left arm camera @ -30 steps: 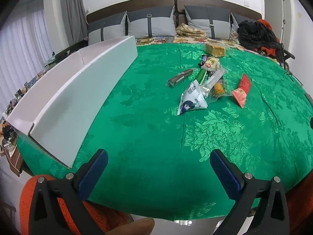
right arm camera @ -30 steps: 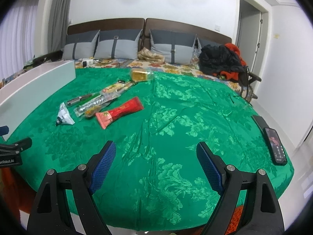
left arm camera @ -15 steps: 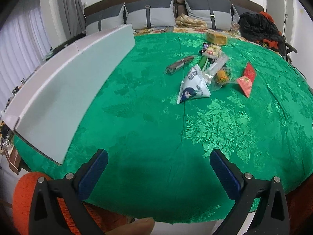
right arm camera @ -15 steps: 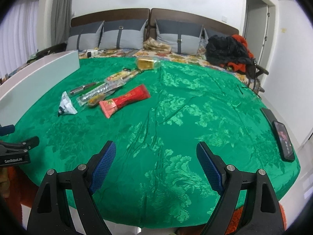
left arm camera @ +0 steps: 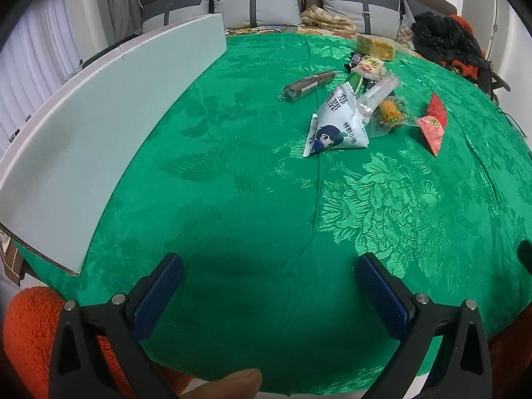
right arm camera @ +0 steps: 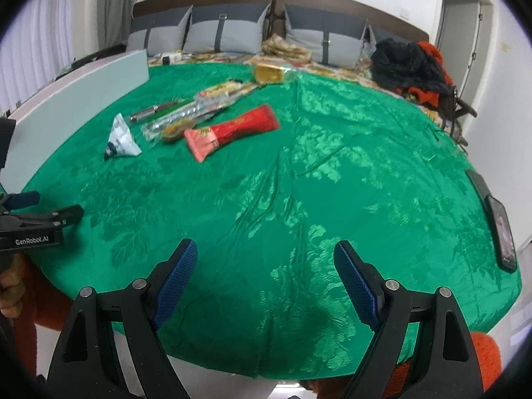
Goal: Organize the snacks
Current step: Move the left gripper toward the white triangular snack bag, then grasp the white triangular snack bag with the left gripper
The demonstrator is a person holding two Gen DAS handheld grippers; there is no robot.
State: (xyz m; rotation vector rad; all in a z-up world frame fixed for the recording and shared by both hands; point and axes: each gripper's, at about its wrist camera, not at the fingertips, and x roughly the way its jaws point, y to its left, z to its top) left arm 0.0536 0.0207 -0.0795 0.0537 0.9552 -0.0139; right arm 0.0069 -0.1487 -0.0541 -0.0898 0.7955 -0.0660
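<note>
**Snack pile sits far side, left of centre — your left gripper has the shorter reach**

So the snacks are all bunched together on the green tablecloth, toward the far edge and well apart from both grippers. Closest to you is the white triangular packet with the cartoon face, and right behind it a clear plastic sleeve, an orange snack and a dark brown stick pack. The red wrapper lies at the pile's right end, long axis slanting from near-left to far-right in your right camera. Further back there's a yellowish block near the far edge.

The tall white box runs along the tablecloth's left edge, which I'd guess is where things go.

Your left gripper has its jaws spread wide with nothing in them, same for your right gripper. Both hover over the near edge. From the left one the triangular packet lies straight ahead and slightly right; from the right one the pile lies ahead and off to the left. A phone sits at the right edge.
</note>
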